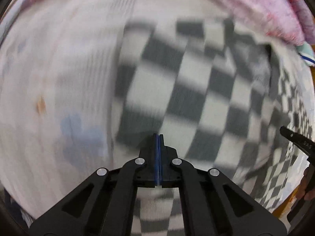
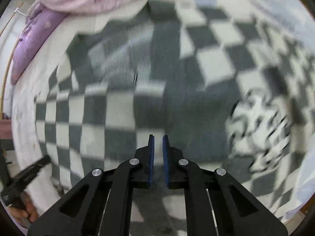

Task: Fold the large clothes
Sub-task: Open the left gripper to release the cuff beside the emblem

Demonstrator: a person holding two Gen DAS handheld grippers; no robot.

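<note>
**A:** How much room is seen round the edges?

**B:** Pale bed sheet is left bare to the left of the checkered garment in the left wrist view, so open space is there. On the far side it's hemmed in by a pink quilt. In the right wrist view a purple pillow is seen at the far left edge. Everything's pretty blurred tbh.

**A:** Anything in the way?

**B:** A black-and-white printed patch is seen on the garment's right side; what it is can't be told.

**A:** And the grippers?

**B:** The left gripper is pressed fully closed, blue pads together, nothing seen pinched, with the garment's left edge just beyond it. The right gripper is held slightly parted, with the gray-and-white checks spread under and ahead of it.
</note>
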